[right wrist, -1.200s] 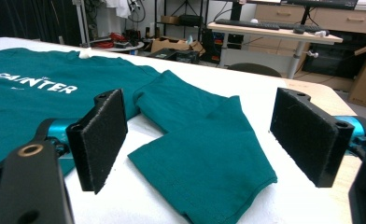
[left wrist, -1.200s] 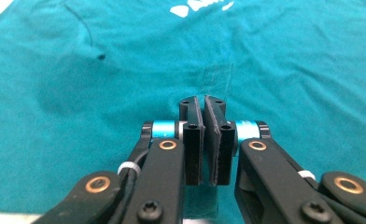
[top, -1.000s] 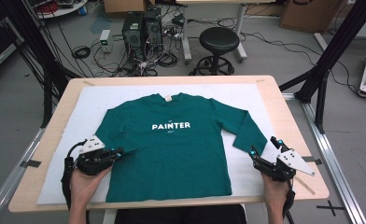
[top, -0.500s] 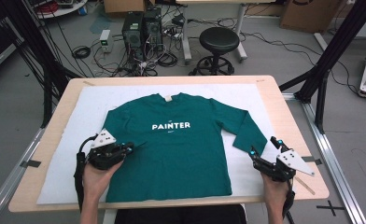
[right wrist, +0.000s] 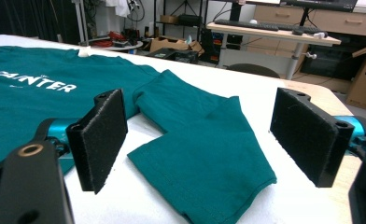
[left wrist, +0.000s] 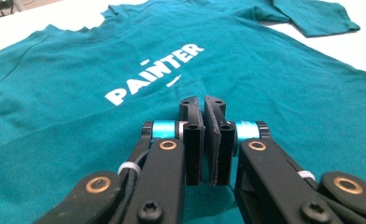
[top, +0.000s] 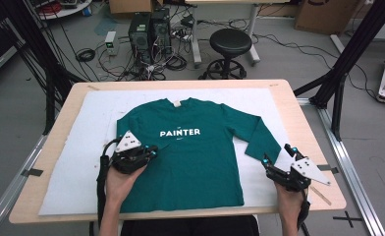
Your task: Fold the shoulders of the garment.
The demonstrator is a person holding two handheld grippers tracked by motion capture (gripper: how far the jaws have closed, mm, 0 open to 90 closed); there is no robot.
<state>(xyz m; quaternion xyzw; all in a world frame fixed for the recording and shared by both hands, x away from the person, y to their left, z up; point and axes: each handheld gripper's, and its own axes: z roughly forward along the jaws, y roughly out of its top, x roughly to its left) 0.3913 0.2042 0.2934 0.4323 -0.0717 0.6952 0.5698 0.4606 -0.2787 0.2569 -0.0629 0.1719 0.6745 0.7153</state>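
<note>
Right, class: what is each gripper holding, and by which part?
Left gripper is shut low over the green shirt's front; whether it pinches cloth cannot be told. Right gripper is open, holding nothing.

White "PAINTER" on green shirt point(top: 195, 147)

Left hand-held gripper point(top: 149, 152) has its jaws pressed together, pointing right; right hand-held gripper point(top: 275, 160) has its jaws spread wide, pointing up-left.
</note>
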